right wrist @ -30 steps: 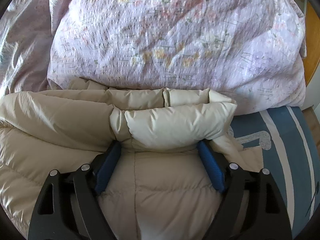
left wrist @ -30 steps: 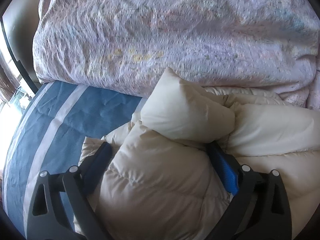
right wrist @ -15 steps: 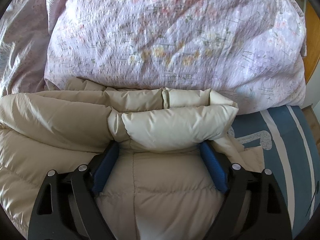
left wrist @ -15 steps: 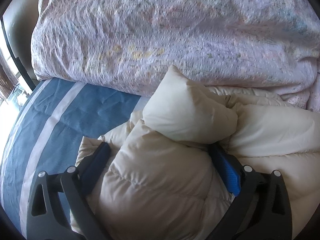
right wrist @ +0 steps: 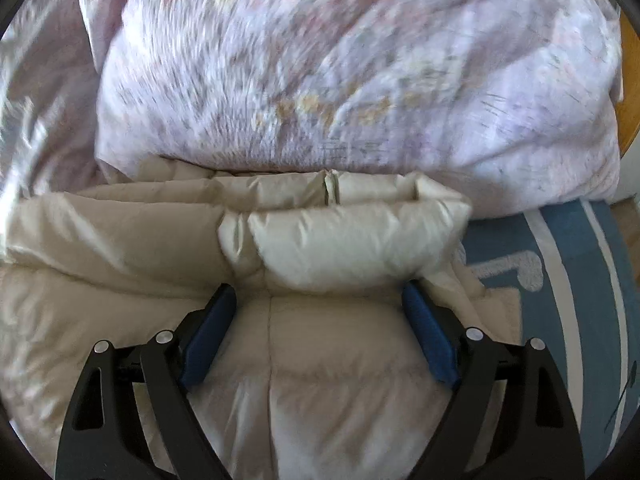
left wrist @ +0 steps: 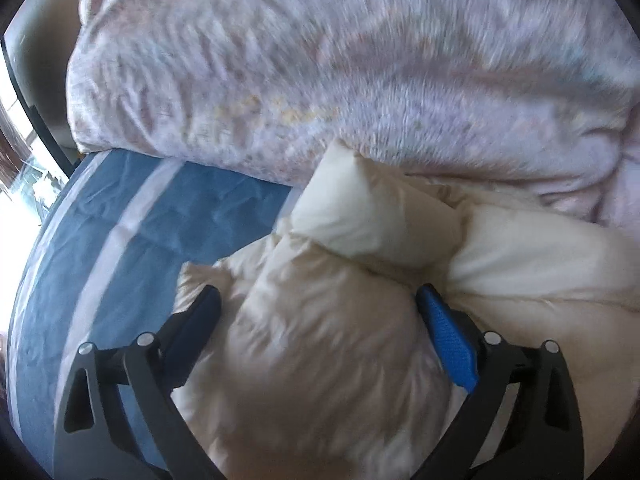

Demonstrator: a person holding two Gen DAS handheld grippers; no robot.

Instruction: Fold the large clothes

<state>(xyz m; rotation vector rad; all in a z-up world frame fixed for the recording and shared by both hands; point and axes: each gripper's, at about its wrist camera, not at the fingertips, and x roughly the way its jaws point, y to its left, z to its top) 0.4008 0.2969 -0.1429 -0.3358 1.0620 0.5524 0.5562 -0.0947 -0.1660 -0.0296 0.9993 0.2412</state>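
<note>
- We see the cream puffer jacket (right wrist: 328, 380) lying on the bed, filling the lower half of both wrist views, with its rolled collar (right wrist: 352, 248) running left to right across the centre of the right wrist frame.
- The right tool (right wrist: 318, 296) stands spread wide just below that collar. Its jaws have just been opening a little, and jacket fabric bulges up between them, but the blue pads (right wrist: 208, 336) do not appear to press on it, so we judge nothing is pinched.
- The left tool (left wrist: 316, 300) is spread wide too, straddling a puffy mound of the jacket in the lower centre of its frame. The blur keeps us from telling whether its pads (left wrist: 448, 344) touch the cloth, though no pinch shows.
- In the left wrist view a pale sleeve or collar end (left wrist: 372, 216) points to the upper left, toward the striped blue bed sheet (left wrist: 120, 248).
- A lilac floral duvet (right wrist: 360, 80) piles across the top of both frames, touching the jacket's far edge.
- The relation that matters: the collar's long axis lies crosswise, directly ahead of the right tool, so that hand is nearer to it. We judge any fold would draw this top edge toward the bottom of the frame, away from the duvet.
</note>
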